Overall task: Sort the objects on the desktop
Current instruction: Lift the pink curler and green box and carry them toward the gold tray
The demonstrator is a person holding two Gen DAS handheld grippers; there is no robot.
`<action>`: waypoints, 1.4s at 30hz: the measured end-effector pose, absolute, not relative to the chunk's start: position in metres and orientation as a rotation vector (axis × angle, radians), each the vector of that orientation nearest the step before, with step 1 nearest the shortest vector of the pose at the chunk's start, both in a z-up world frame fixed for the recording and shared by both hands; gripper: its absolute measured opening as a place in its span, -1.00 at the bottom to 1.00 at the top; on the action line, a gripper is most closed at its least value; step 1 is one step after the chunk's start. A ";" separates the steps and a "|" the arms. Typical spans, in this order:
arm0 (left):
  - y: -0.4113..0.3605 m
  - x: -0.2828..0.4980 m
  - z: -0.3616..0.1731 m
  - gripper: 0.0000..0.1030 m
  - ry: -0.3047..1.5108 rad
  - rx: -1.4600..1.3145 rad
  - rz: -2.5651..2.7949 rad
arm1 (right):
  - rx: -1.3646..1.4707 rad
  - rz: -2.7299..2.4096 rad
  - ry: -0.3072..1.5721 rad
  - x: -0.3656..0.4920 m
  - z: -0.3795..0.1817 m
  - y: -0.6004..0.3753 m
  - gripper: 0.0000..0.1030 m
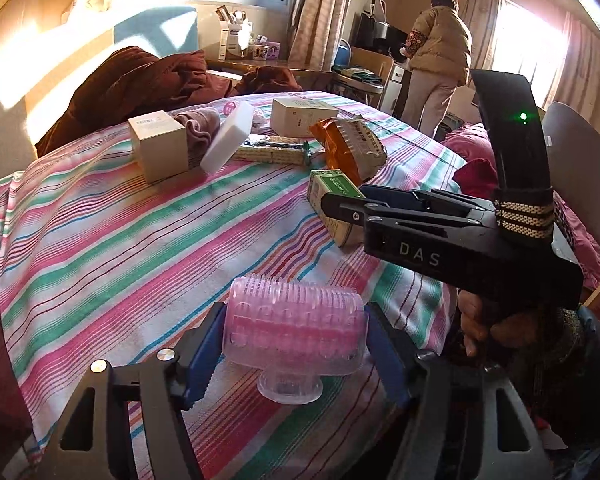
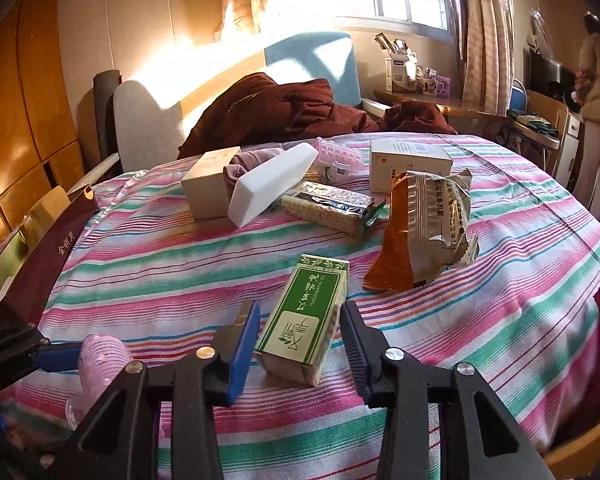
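Observation:
A pink, ribbed clear-plastic roller point(image 1: 296, 332) sits between the blue pads of my left gripper point(image 1: 296, 312), which is shut on its two ends near the front edge of the striped table point(image 1: 140, 248). The right wrist view shows the same roller point(image 2: 100, 356) at lower left, held by the left gripper point(image 2: 56, 358). A green and white carton point(image 2: 306, 320) lies flat on the cloth. My right gripper point(image 2: 300, 306) is open and straddles the carton, with a small gap on each side. In the left wrist view the right gripper point(image 1: 342, 208) reaches the carton point(image 1: 332, 190) from the right.
Farther back lie a beige box point(image 1: 160, 144), a white foam block point(image 1: 226, 136), a cracker pack point(image 1: 272, 152), an orange snack bag point(image 1: 348, 144), a white box point(image 1: 300, 114) and a pink pill case point(image 2: 338, 158). A dark red box point(image 2: 48, 248) stands at the left. A person point(image 1: 436, 60) stands at the back right.

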State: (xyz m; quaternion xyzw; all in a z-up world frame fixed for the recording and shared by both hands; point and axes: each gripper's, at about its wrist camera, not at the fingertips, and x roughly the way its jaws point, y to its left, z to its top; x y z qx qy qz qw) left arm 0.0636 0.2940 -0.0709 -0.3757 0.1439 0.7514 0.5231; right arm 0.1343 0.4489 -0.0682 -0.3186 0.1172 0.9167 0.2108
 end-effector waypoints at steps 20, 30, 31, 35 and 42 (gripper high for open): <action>0.239 0.051 -0.043 0.34 0.184 -0.887 1.933 | -0.982 2.570 0.241 0.121 -0.067 0.430 -0.15; 0.230 0.052 -0.038 0.34 0.159 -0.881 1.955 | -0.968 2.576 0.129 0.117 -0.066 0.415 -0.20; 0.227 0.052 -0.037 0.34 0.154 -0.879 1.960 | -0.963 2.586 0.126 0.117 -0.064 0.413 -0.20; 0.215 0.050 -0.031 0.34 0.136 -0.877 1.990 | -0.938 2.647 0.137 0.111 -0.052 0.403 -0.20; 0.164 0.035 -0.013 0.34 0.063 -0.858 2.121 | -0.922 2.840 0.128 0.081 -0.029 0.358 -0.20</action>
